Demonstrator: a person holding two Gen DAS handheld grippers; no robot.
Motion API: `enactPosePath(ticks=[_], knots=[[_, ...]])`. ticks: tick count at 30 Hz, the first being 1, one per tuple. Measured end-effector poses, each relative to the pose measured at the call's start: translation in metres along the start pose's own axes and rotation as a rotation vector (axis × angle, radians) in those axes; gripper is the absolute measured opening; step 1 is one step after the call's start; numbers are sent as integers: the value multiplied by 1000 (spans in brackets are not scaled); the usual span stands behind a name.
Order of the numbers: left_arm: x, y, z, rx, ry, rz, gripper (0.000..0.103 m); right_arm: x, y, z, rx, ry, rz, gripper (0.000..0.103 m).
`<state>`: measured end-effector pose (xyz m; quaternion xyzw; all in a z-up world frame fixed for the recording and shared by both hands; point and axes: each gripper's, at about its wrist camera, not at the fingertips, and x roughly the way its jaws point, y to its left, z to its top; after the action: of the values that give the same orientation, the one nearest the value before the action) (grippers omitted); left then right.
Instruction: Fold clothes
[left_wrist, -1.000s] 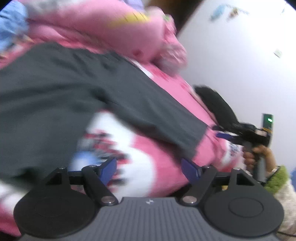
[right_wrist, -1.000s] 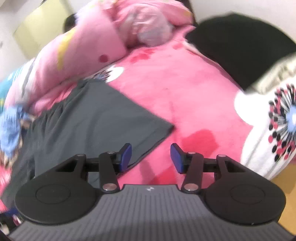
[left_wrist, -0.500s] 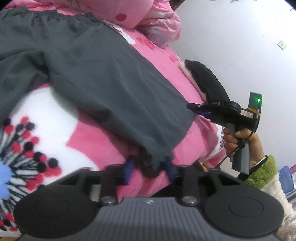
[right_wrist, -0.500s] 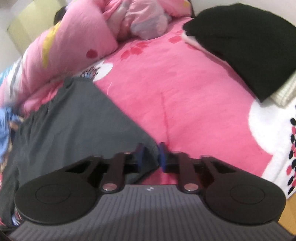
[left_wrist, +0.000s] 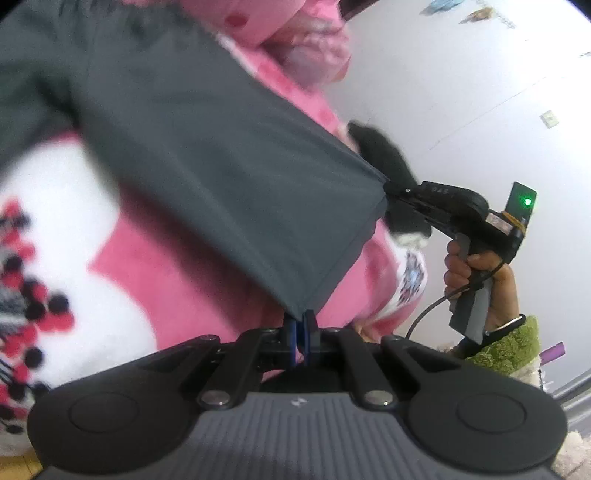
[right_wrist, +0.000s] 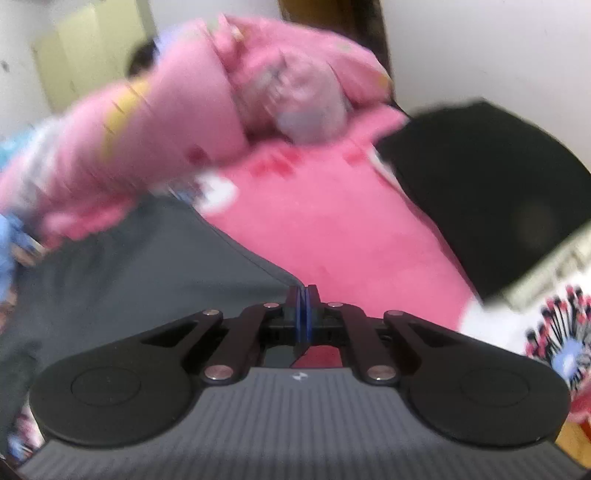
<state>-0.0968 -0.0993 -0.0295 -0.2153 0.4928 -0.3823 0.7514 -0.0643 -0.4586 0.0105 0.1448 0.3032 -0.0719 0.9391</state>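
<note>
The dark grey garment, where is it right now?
The dark grey garment lies spread over the pink blanket, its near hem pinched at one corner by the left gripper and at the other by the right gripper.

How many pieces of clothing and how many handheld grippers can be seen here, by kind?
Dark grey garment: 1
Black folded clothing: 1
Grippers: 2, left gripper, right gripper, each shut on a grey corner
Total: 4

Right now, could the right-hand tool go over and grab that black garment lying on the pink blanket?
Probably not yet. The way across the pink blanket to the black garment looks free, but the right gripper has its jaws shut on a corner of the grey garment, so it would have to let go first.
</note>
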Motion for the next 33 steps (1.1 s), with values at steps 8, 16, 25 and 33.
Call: enactPosePath(ticks=[8, 16, 25, 33], knots=[[-8, 22, -21, -32, 59, -12, 41, 24, -1, -31, -68, 48, -173, 22], [-147, 42, -40, 19, -291, 216, 57, -32, 32, -15, 41, -92, 19, 36], [-307, 137, -75, -361, -673, 489, 60, -47, 208, -75, -286, 1, 528, 40], [-332, 188, -77, -414, -734, 550, 60, -71, 329, -167, -826, 46, 695, 38]])
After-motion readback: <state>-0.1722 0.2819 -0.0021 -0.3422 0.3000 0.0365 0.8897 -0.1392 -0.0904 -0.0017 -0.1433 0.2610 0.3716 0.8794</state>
